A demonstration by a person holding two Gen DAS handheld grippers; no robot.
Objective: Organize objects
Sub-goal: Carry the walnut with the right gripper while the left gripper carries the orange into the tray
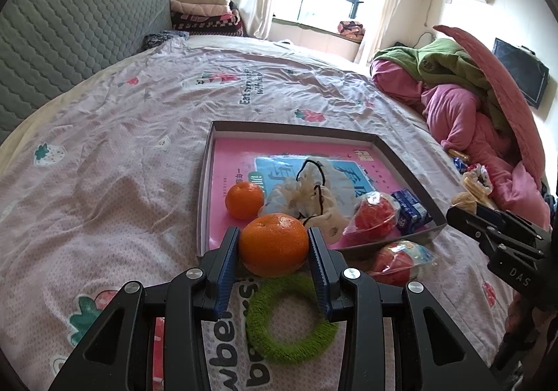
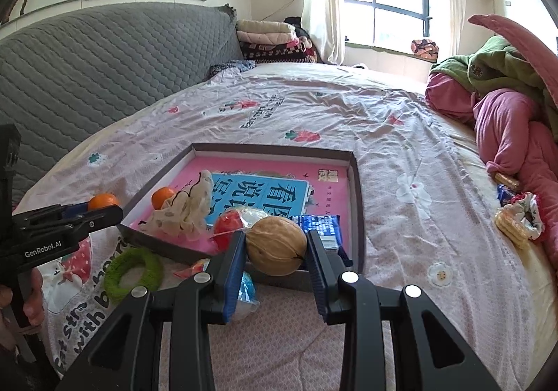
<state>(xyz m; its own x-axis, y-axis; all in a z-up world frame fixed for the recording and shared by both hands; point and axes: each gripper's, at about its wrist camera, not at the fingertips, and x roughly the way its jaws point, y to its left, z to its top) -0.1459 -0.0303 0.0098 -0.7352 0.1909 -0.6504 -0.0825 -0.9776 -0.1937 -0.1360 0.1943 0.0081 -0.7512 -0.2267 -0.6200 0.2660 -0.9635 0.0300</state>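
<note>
My left gripper [image 1: 273,244] was clamped on a round orange mandarin [image 1: 273,244], its blue ribbed pads pressed against the fruit's two sides, and it hung over the near edge of the shallow grey cardboard box tray [image 1: 205,188] that lay on the pink strawberry-print bedsheet [image 1: 115,133]. My right gripper [image 2: 276,246] gripped a tan, wrinkled walnut [image 2: 276,246] the same way, pads tight on both flanks, above the tray's near right corner. Inside the tray, on its pink printed lining, a second orange mandarin [image 1: 244,200] sat near the left wall, just beyond the fruit I held. Beside it lay a cream floral cloth scrunchie with a black cord [image 1: 310,195], then a red fruit in clear plastic wrap [image 1: 373,216], and a small blue-and-white carton [image 1: 409,211] close to the right wall. Outside the tray, on the sheet in front of its near edge, a fuzzy green knitted ring [image 1: 291,317] lay beneath my left gripper, and another red fruit in a clear wrapper [image 1: 394,262] lay to its right, just beside the tray's near wall. Far off at the bed's right edge, well apart from both grippers, a heap of pink and green bedding [image 2: 505,101] was piled, with a white floral scrunchie [image 2: 526,209] and biscuits [image 2: 509,225] at its foot.
</note>
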